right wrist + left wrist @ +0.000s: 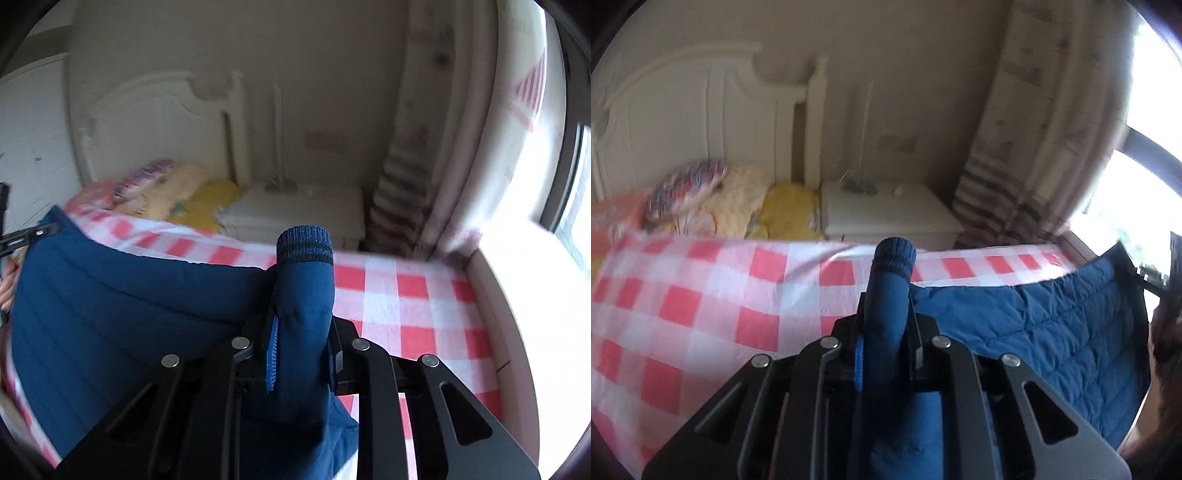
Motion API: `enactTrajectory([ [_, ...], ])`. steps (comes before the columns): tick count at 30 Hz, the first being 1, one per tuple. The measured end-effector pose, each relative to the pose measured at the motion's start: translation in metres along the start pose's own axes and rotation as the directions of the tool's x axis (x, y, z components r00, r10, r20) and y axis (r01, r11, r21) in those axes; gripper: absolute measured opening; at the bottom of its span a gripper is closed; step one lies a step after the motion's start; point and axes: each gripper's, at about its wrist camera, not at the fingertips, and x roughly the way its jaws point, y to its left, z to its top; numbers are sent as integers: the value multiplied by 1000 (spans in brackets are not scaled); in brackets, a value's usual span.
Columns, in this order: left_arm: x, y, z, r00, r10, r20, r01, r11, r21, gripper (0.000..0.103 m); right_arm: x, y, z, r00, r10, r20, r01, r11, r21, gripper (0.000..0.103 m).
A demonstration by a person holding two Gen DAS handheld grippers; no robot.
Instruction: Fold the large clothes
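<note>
Left gripper (886, 354) clamped on one jacket (1052, 332) cuff (894, 254), right gripper (301, 354) on the other, keeping sleeves controlled above the bed (406, 295) for folding.

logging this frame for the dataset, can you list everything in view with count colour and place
quilted jacket: one, navy blue, spread on the bed; a ribbed-cuffed sleeve gripped in each tool
checked sheet: one, red and white, covering the bed
pillows: a pile, patterned, pale yellow and yellow, at the head of the bed
headboard: one, white, behind the pillows
nightstand: one, white, beside the bed
curtain: one, beige with stripes low down, by the window
window: one, bright, far right
left tool: one, black, shut on a sleeve
right tool: one, black, shut on the other sleeve
</note>
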Motion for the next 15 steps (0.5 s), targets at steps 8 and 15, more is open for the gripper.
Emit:
enactTrajectory([
  [8,114,3,-46,951,237,-197,-230,971,60,35,116,-8,-44,976,-86,-201,103,992,76,28],
  [15,99,7,-41,916,371,-157,-365,929,64,76,91,-31,-37,976,-117,-186,154,968,200,97],
])
